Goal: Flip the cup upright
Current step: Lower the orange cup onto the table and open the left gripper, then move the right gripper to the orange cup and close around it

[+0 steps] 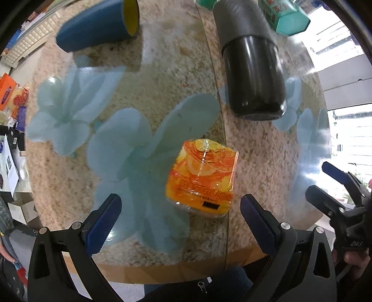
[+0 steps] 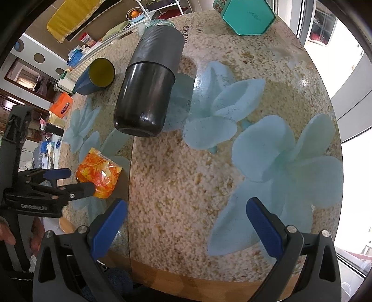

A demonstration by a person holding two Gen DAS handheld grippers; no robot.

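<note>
A blue cup [image 1: 95, 25] with a yellow inside lies on its side at the table's far left; it also shows in the right wrist view [image 2: 95, 76], mouth facing the camera. My left gripper [image 1: 179, 223] is open and empty near the table's front edge, far from the cup. My right gripper [image 2: 186, 223] is open and empty over the front of the table; it shows at the right in the left wrist view [image 1: 325, 183].
A black flask [image 1: 253, 69] [image 2: 148, 86] lies on the table. An orange packet [image 1: 202, 181] [image 2: 98, 173] lies in front of my left gripper. A teal box [image 2: 246, 16] [image 1: 290, 18] stands at the back. The round table [image 2: 186, 174] has a flower-print top.
</note>
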